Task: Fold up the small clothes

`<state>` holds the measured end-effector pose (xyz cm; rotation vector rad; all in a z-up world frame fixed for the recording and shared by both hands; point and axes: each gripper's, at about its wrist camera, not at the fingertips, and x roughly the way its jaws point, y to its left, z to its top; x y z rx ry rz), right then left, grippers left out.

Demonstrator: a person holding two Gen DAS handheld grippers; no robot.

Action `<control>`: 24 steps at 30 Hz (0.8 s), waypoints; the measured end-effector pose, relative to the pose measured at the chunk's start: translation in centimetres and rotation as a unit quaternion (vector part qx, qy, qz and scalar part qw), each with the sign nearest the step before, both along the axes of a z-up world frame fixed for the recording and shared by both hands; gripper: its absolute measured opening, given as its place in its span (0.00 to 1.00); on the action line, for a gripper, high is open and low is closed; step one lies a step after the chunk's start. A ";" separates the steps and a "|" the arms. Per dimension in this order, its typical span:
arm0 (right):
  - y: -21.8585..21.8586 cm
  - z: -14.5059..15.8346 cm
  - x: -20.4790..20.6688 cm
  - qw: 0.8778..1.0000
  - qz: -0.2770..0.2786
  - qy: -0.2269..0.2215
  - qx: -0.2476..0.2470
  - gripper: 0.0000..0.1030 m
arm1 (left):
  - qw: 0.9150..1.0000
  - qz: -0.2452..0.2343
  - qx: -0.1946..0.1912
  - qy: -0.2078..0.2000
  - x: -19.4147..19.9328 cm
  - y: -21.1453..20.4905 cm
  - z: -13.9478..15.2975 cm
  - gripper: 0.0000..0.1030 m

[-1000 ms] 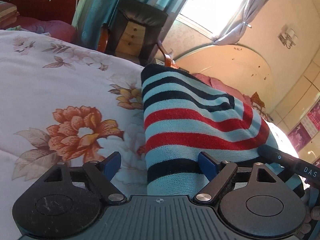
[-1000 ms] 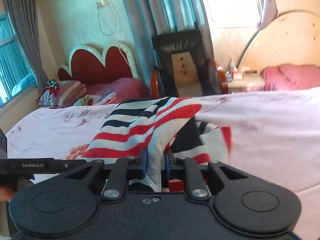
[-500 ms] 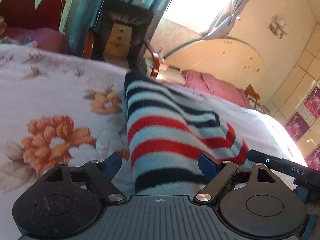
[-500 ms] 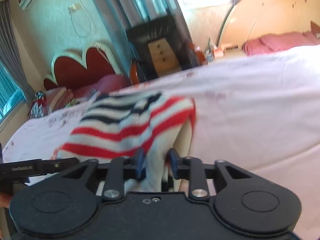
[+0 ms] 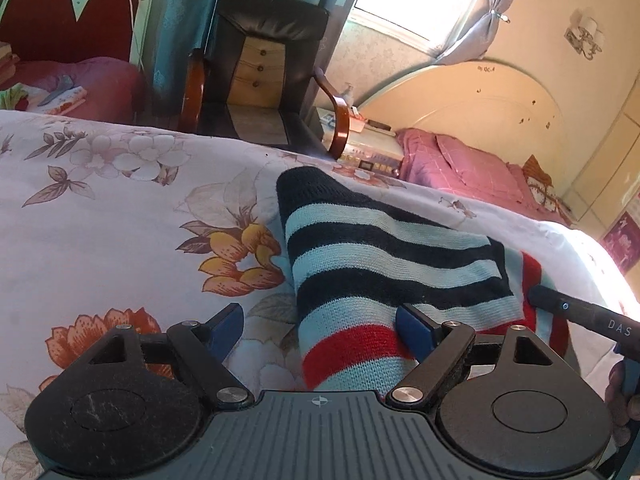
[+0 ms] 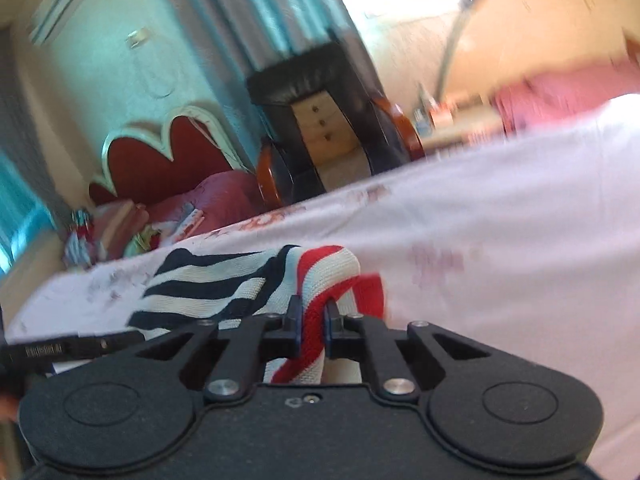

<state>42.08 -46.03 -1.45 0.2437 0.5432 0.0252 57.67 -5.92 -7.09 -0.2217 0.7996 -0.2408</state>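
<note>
My left tongs (image 5: 320,330) stand wide apart, holding nothing. The striped knit garment (image 5: 384,264) lies on the bed between their blue fingertips (image 5: 414,330); the right-hand pad sits against the cloth, the left-hand pad is clear of it, over the floral bedspread (image 5: 120,216).

My right tongs (image 6: 311,326) are closed down on a bunched fold of the same garment (image 6: 224,284). A red-and-white striped band passes between the two pads and runs back toward the tongs' body. The right wrist view is motion-blurred, so the finer detail of the grip cannot be confirmed.

In the left wrist view the garment shows navy and pale blue stripes at its far end, and red stripes nearer to me. One layer is folded over another, with a red-striped edge showing beyond the upper layer on the right. The black body of my right tool (image 5: 584,316) lies along that right-hand edge.

A black armchair (image 5: 260,68) with wooden arms stands beyond the bed. A second bed with pink bedding (image 5: 460,164) is to its right.
</note>
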 end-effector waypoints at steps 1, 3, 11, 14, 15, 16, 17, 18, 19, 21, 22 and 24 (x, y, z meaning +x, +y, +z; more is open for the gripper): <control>0.4 -0.1 0.0 1.000 0.007 -0.003 -0.023 0.09 | 1.000 -0.003 0.013 -0.001 0.1 -0.4 -0.3 0.81; 0.3 -1.3 0.1 0.998 0.004 0.015 -0.053 0.09 | 1.000 -0.011 0.026 -0.008 0.3 -1.2 -1.0 0.82; 0.4 -2.0 0.1 0.997 -0.013 0.031 -0.064 0.19 | 0.999 -0.010 0.043 -0.008 0.4 -1.8 -0.3 0.87; 0.4 0.2 -1.6 0.997 -0.039 0.020 -0.068 0.38 | 0.998 -0.018 0.033 -0.045 -2.5 -0.7 1.8 0.87; 0.5 1.0 -2.8 0.997 -0.030 0.007 -0.068 0.35 | 0.998 -0.027 0.032 -0.057 -3.9 -0.6 2.2 0.87; 0.9 1.6 -3.8 0.998 -0.017 0.003 -0.066 0.29 | 0.997 -0.034 0.036 -0.063 -5.3 -0.4 2.5 0.87; 1.5 2.1 -4.8 0.998 -0.002 0.004 -0.068 0.20 | 0.996 -0.041 0.039 -0.068 -6.5 -0.3 2.7 0.87; 2.3 2.4 -5.7 0.997 0.015 0.003 -0.077 0.18 | 0.996 -0.044 0.037 -0.072 -7.7 -0.1 2.8 0.87; 3.2 2.6 -6.5 0.996 0.029 0.002 -0.086 0.15 | 0.996 -0.044 0.032 -0.070 -8.5 0.1 2.8 0.87; 4.9 2.8 -8.0 0.994 0.053 0.001 -0.100 0.12 | 0.997 -0.045 0.016 -0.065 -9.9 0.5 2.6 0.87; 5.6 2.7 -8.5 0.992 0.061 0.005 -0.108 0.09 | 0.997 -0.046 0.021 -0.058 -10.3 0.4 2.4 0.87; 6.6 2.0 -9.0 0.990 0.064 0.020 -0.124 0.06 | 0.997 -0.052 0.033 -0.045 -10.5 -0.1 1.7 0.87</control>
